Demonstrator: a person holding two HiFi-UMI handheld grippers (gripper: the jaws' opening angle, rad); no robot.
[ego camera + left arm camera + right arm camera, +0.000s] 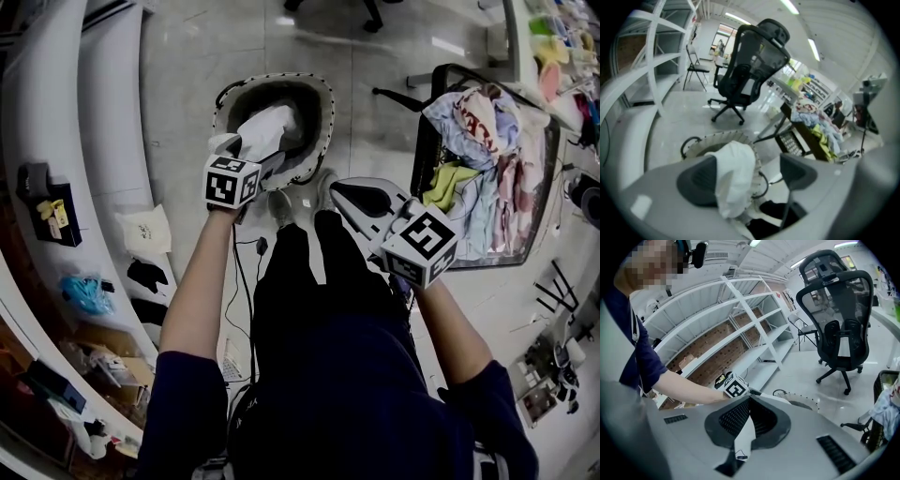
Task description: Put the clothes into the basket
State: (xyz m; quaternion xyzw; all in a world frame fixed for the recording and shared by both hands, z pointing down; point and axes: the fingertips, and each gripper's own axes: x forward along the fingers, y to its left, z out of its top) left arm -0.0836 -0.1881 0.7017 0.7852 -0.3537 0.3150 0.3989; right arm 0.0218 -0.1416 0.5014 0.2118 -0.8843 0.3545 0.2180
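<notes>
A round basket [321, 101] with a white frilled rim stands on the floor before my feet. A white garment [265, 129] lies in it, its top still draped against the left jaw of my left gripper [251, 150]. In the left gripper view the jaws stand wide apart, and the white garment [735, 176] hangs off the left pad [696, 180] over the basket [710, 139]. My right gripper [349, 194] hovers right of the basket, shut, with nothing between its pads. More clothes [483, 141] are heaped on a black cart.
The black cart [422, 141] with the clothes pile [818, 124] stands right of the basket. A black office chair [750, 65] is beyond the basket on the pale floor. White shelving [740, 324] runs along the left side. My shoes [281, 206] are at the basket's near rim.
</notes>
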